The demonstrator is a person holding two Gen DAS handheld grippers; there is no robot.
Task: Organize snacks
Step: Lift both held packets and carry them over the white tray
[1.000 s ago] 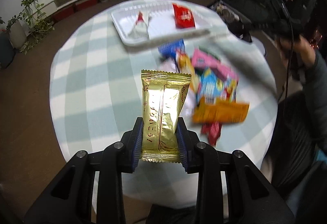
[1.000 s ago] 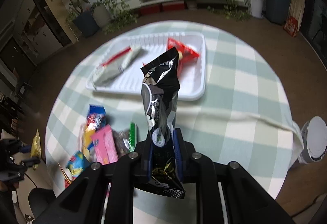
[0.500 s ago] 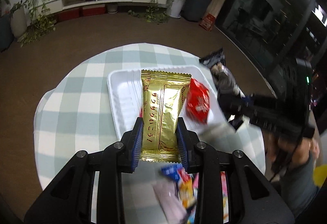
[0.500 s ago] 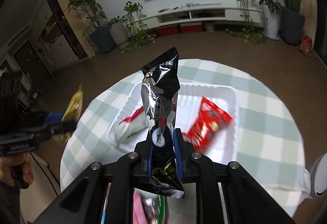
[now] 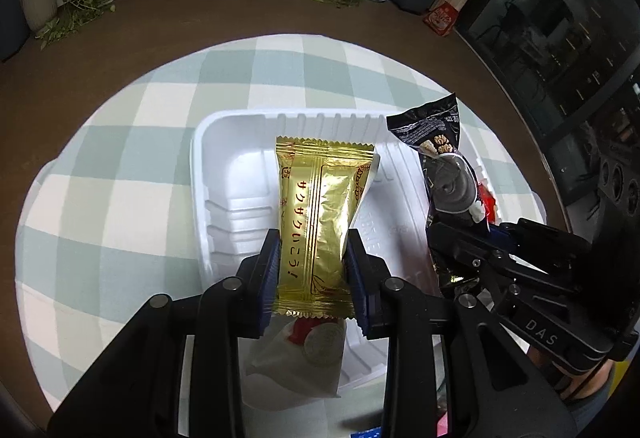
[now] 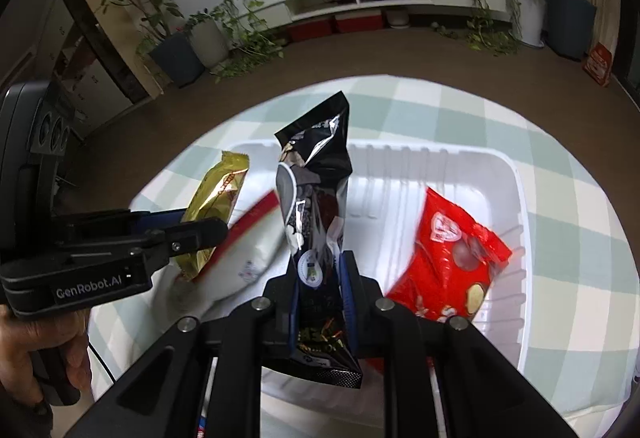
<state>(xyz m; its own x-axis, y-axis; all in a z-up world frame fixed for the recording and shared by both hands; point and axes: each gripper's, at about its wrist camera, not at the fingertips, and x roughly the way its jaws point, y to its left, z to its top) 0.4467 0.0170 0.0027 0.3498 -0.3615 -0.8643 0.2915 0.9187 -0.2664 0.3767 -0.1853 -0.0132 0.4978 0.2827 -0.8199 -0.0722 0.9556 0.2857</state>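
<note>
Snacks are what I am sorting, and two of them are in my grip above the white tray (image 5: 224, 142), which sits on the checked tabletop (image 5: 120, 166).

At lower centre of the left wrist view, my left claw (image 5: 312, 266) is closed on the lower half of the gold packet (image 5: 320, 214), which stands upright over the tray's left half. At lower centre of the right wrist view, my right claw (image 6: 320, 286) is clamped on the black pouch (image 6: 316, 198), also upright, over the tray's middle.

To do this step well, I judge I should lower each claw until its packet nearly meets the tray floor, lay it flat, and only then open. I want the gold packet on the bare left floor, clear of the white wrapper (image 6: 248, 258) lying under it, and the black pouch between that wrapper and the red bag (image 6: 452, 254) at right. My two claws are near each other, so I'd release one at a time.

Count: one tray; two snacks lying in it; two snacks held; two claws.
</note>
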